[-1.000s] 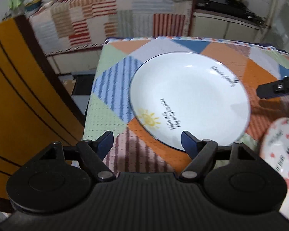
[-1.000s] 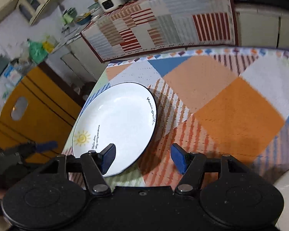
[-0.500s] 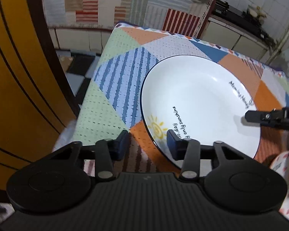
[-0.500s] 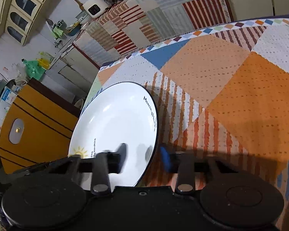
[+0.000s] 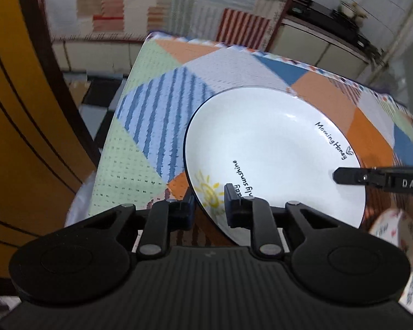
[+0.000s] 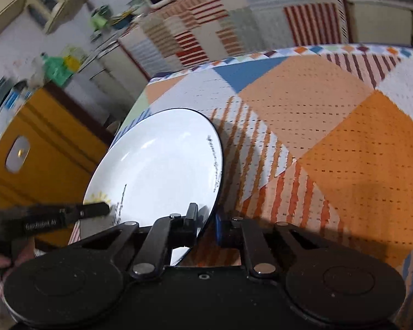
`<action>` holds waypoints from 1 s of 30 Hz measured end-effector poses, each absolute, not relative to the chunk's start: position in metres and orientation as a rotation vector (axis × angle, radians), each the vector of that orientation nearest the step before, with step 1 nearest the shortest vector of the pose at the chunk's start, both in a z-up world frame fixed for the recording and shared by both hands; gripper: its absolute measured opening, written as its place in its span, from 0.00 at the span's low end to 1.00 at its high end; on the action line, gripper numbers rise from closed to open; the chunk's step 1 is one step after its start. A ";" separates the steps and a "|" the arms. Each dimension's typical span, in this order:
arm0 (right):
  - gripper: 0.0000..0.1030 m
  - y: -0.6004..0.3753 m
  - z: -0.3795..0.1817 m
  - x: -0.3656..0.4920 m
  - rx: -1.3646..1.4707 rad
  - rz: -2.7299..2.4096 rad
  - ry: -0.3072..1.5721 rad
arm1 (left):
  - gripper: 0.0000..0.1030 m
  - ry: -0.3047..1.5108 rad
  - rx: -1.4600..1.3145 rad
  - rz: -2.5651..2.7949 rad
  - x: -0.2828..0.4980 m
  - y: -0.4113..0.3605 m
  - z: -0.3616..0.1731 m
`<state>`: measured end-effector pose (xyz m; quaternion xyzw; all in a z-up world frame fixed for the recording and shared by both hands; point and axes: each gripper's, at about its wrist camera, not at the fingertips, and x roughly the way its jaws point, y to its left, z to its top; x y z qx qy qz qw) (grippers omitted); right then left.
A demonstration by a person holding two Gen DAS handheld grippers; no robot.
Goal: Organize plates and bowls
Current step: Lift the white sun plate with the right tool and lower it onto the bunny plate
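Left wrist view: the left gripper [image 5: 208,206] is clamped on the near rim of the white plate [image 5: 272,148], one finger under the edge beside the sun motif, the other on the inner face. The plate sits tilted above the patchwork tablecloth [image 5: 157,126], near its left edge. Right wrist view: the right gripper [image 6: 206,224] grips the same plate [image 6: 162,165] at the opposite rim, fingers on either side of the dark edge. A second, patterned plate [image 5: 393,228] lies at the right, partly visible.
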<state>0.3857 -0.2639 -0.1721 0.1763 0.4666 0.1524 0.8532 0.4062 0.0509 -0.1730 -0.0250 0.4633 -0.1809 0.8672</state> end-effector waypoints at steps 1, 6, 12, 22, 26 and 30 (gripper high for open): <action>0.17 -0.264 -0.169 0.382 0.360 0.325 0.982 | 0.19 0.959 -0.026 -0.374 0.399 0.049 -0.167; 0.18 -0.259 -0.145 0.352 0.295 0.392 0.934 | 0.20 0.876 -0.007 -0.333 0.354 0.052 -0.136; 0.19 -0.258 -0.108 0.309 0.234 0.420 0.887 | 0.21 0.847 -0.020 -0.358 0.305 0.050 -0.104; 0.20 -0.287 -0.068 0.234 0.178 0.432 0.852 | 0.21 0.853 -0.063 -0.403 0.235 0.024 -0.086; 0.20 -0.294 -0.063 0.210 0.129 0.407 0.853 | 0.21 0.900 -0.095 -0.422 0.222 0.013 -0.093; 0.20 -0.305 -0.069 0.195 0.132 0.376 0.865 | 0.21 0.953 -0.090 -0.464 0.219 0.004 -0.102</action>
